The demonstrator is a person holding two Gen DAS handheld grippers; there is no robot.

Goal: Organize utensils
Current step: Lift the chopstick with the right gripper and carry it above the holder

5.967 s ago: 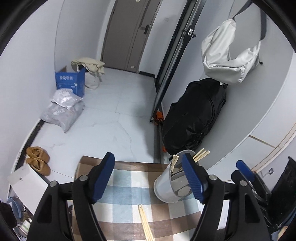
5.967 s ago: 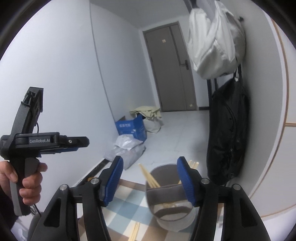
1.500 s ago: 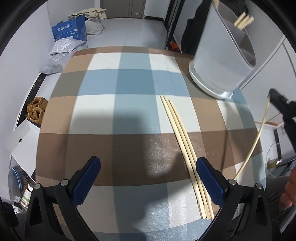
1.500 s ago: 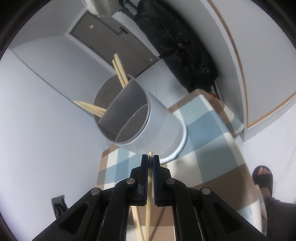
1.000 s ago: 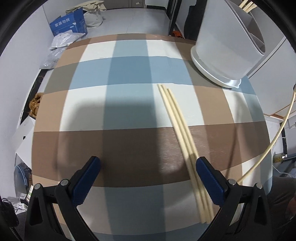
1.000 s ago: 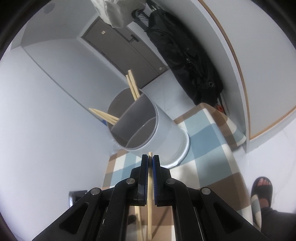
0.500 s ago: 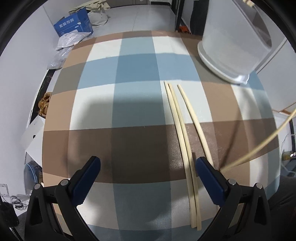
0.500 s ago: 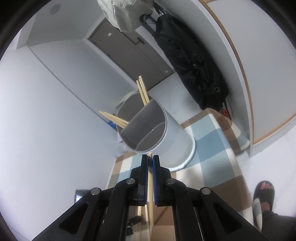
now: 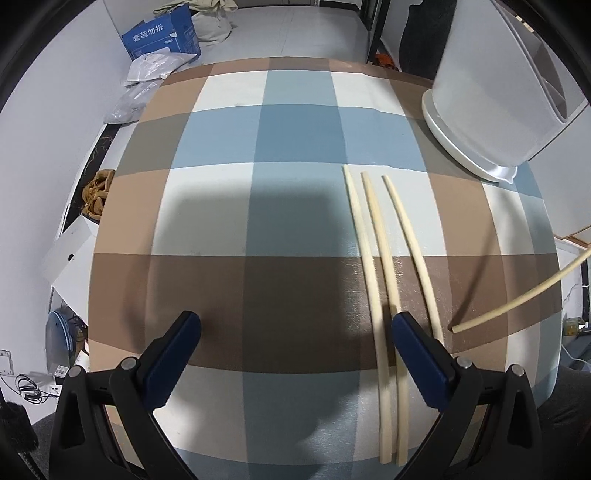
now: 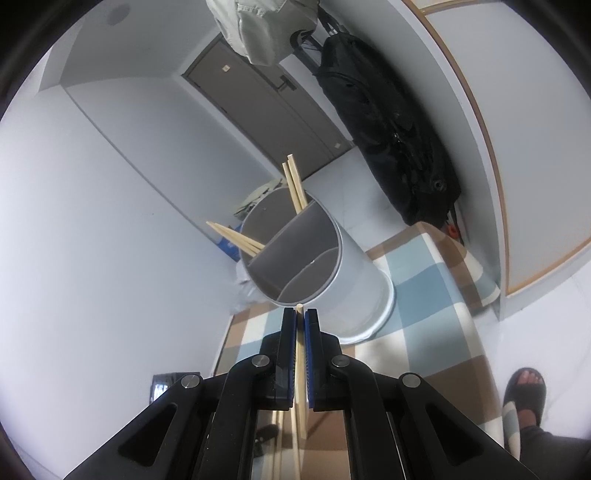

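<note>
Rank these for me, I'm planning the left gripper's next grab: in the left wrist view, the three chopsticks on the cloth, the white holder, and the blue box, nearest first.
From the left gripper:
1. Three chopsticks, lying by its right finger.
2. White holder, standing at the cloth's far right corner.
3. Blue box, on the floor beyond the table, far left.

Three chopsticks (image 9: 384, 266) lie side by side on the tablecloth (image 9: 229, 206), nearer than the utensil holder (image 9: 487, 92) at its far right corner.

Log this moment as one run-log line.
right gripper: shut on pale wooden chopstick | left gripper: open, empty | three pale chopsticks on checked tablecloth | white divided utensil holder: four chopsticks
</note>
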